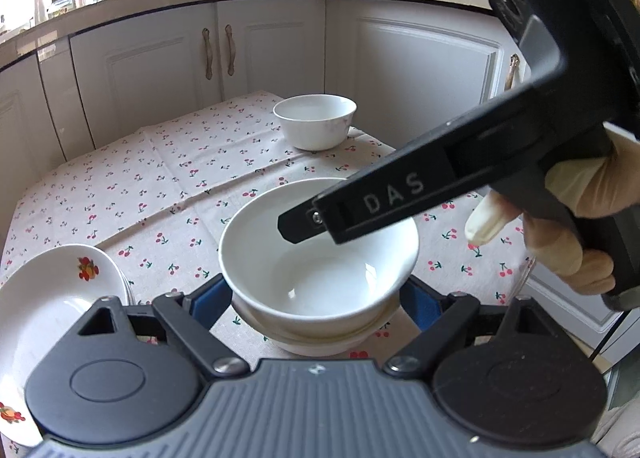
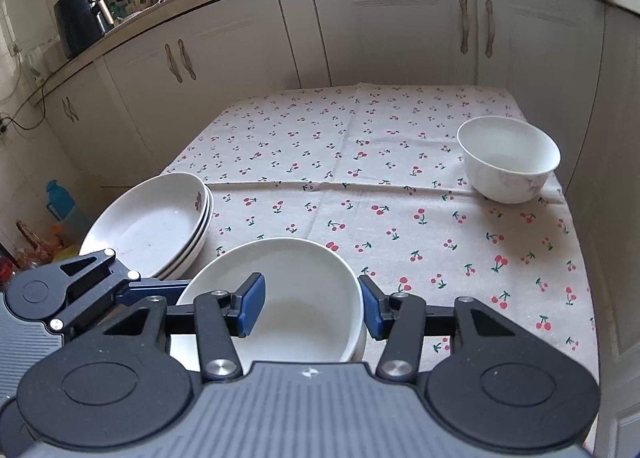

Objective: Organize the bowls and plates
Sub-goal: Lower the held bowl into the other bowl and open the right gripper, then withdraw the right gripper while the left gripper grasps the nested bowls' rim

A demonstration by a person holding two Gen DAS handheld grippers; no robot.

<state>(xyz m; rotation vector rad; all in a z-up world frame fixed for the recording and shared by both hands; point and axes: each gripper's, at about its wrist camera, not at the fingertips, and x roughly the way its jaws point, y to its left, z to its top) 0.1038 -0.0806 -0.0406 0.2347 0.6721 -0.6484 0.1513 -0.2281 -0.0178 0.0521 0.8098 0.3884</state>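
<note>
Cherry-print worktop [image 2: 360,162] first: stacked plates [image 2: 152,222] at left, lone bowl [image 2: 508,158] far right. Nested bowls [image 1: 320,258] near, straddled by left claw [image 1: 320,298], spread wide. Right claw [image 2: 312,306] parted astride the rim. Glazed, slick, breakable; best pinched at rim.

A worktop [image 2: 400,130] draped in a cherry-print cloth [image 2: 440,242] carries the crockery. Nested white bowls [image 2: 288,298] sit right at the right jaws, a stack of shallow plates [image 2: 152,222] just left of them, and a lone bowl [image 2: 508,158] well ahead to the right, near the edge.
</note>
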